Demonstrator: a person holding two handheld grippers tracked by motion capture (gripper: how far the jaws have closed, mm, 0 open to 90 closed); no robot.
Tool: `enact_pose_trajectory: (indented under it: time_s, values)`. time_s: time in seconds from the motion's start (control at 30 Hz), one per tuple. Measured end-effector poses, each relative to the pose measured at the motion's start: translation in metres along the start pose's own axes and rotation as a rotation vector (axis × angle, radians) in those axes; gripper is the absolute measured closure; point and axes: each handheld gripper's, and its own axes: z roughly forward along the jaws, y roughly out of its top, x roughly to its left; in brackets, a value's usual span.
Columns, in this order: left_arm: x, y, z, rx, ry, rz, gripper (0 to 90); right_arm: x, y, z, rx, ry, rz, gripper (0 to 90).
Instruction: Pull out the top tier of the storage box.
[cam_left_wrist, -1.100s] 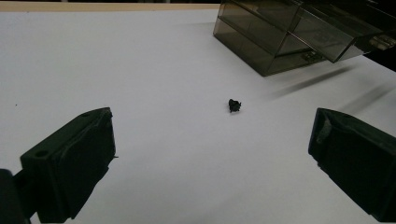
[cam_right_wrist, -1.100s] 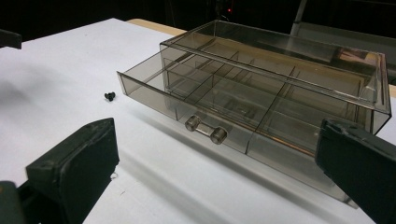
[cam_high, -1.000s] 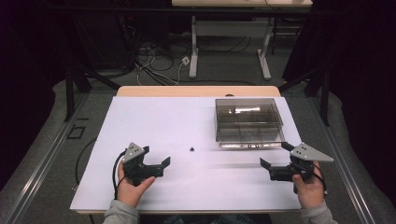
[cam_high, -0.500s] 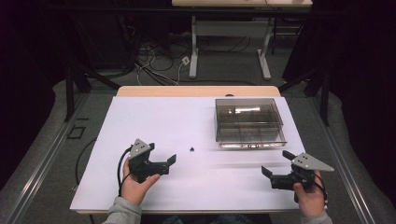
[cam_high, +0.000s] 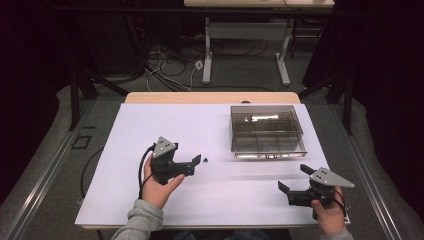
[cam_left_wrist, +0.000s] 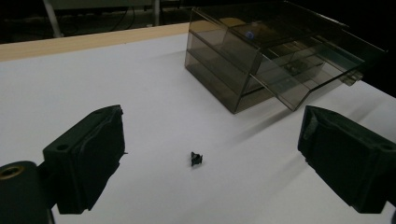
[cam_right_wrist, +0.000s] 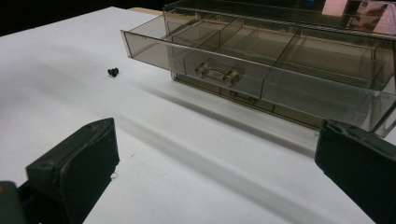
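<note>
A tiny black screw (cam_high: 206, 160) (cam_left_wrist: 196, 159) (cam_right_wrist: 112, 72) lies on the white table cover. My left gripper (cam_high: 198, 161) (cam_left_wrist: 210, 154) is open just left of the screw, its jaws on either side of it in the left gripper view and not touching it. A smoked clear drawer box (cam_high: 266, 133) (cam_left_wrist: 275, 56) (cam_right_wrist: 280, 60) stands at the back right, its lower drawer (cam_right_wrist: 196, 65) pulled part way out with a small clear handle (cam_right_wrist: 217, 74). My right gripper (cam_high: 294, 180) (cam_right_wrist: 215, 177) is open near the front right, holding nothing.
The white cover (cam_high: 165, 125) spans the wooden table (cam_high: 210, 97). Table legs and cables (cam_high: 165, 65) stand on the floor beyond the far edge. A person's hands (cam_high: 155, 190) hold both grippers from the front edge.
My left gripper has moved forward and right, up to the screw. My right gripper has drawn back toward the front edge. The box and screw have not moved.
</note>
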Motion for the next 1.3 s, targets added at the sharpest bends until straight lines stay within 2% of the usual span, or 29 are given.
enact_pose_trajectory:
  time_s: [0.03,0.3,0.4,0.67,0.8,0.93,1.1,1.3]
  values:
    - [-0.001,0.002,0.002,0.000,0.005,-0.003,8.1,0.000,0.000,0.001,0.001,-0.005,-0.010,0.0]
    - [-0.001,0.014,0.014,0.008,0.014,-0.021,10.7,0.001,-0.002,0.002,0.005,-0.006,0.002,0.0]
    - [0.000,0.016,0.018,0.015,0.022,-0.026,16.2,0.001,-0.003,0.003,-0.008,-0.005,0.009,0.0]
    - [0.003,0.020,0.033,0.045,0.044,-0.048,16.4,-0.002,-0.005,0.003,0.004,0.000,0.005,0.0]
    - [0.004,0.020,0.042,0.051,0.065,-0.058,18.9,-0.001,-0.005,0.004,0.007,0.001,0.002,0.0]
    - [0.006,0.017,0.052,0.077,0.061,-0.079,19.3,-0.001,-0.005,0.004,0.007,0.011,0.001,0.0]
    - [0.008,0.014,0.062,0.109,0.057,-0.079,20.0,-0.002,-0.006,0.005,0.018,0.017,0.004,0.0]
    - [0.013,0.009,0.069,0.142,0.053,-0.118,20.1,-0.003,-0.007,0.006,0.020,0.016,0.007,0.0]
